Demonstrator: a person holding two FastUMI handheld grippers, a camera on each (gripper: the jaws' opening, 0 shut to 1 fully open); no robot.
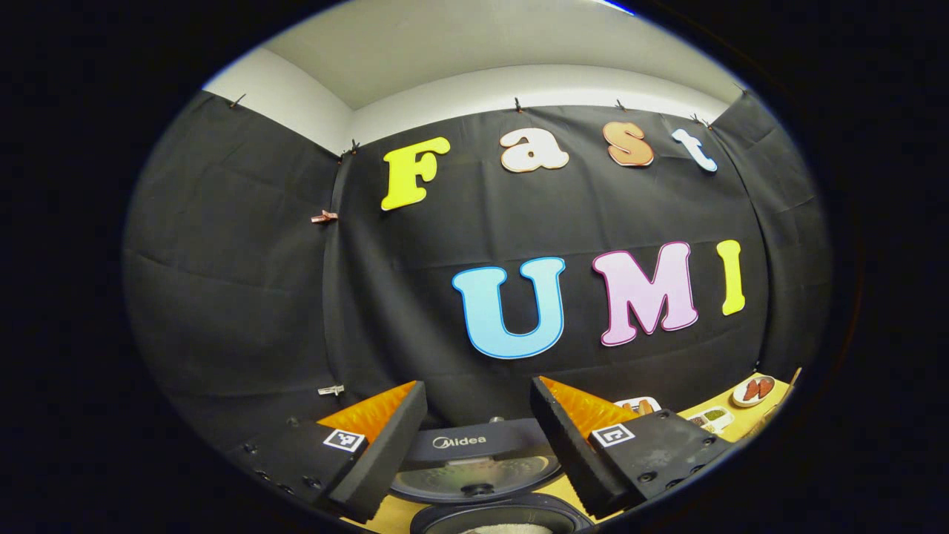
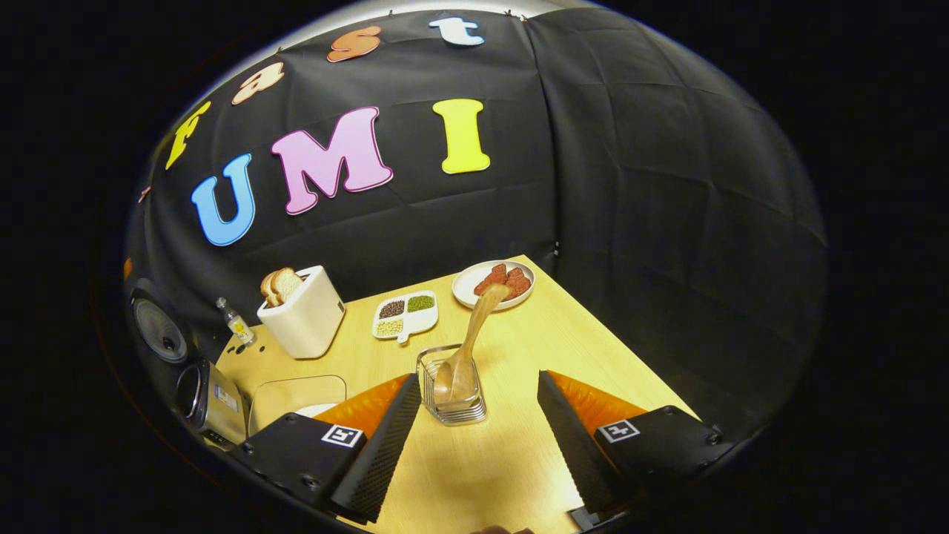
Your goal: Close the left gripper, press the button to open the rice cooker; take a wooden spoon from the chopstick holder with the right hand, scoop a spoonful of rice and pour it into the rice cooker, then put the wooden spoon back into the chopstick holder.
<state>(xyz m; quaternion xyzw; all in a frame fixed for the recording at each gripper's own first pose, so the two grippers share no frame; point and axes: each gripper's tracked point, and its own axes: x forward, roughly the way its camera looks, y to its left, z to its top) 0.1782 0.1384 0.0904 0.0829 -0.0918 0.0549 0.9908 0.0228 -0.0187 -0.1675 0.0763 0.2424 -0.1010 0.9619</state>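
In the left gripper view my left gripper (image 1: 478, 391) is open, held above the rice cooker (image 1: 474, 463). The cooker's lid stands raised, and its dark pot (image 1: 445, 519) below holds something white. In the right gripper view my right gripper (image 2: 478, 380) is open, with nothing between its fingers. Just ahead stands the clear glass chopstick holder (image 2: 460, 409) on the table. The wooden spoon (image 2: 474, 334) sits in it, bowl down, handle leaning up to the right. The open rice cooker (image 2: 204, 400) is at the far left, next to a clear container (image 2: 296, 389) with white rice.
On the wooden table (image 2: 534, 348) behind the holder are a white toaster (image 2: 304, 315) with bread, a small bottle (image 2: 236, 322), a divided dish (image 2: 405, 315) of beans and a plate (image 2: 519, 297) of red pieces. Black cloth walls close the back and right.
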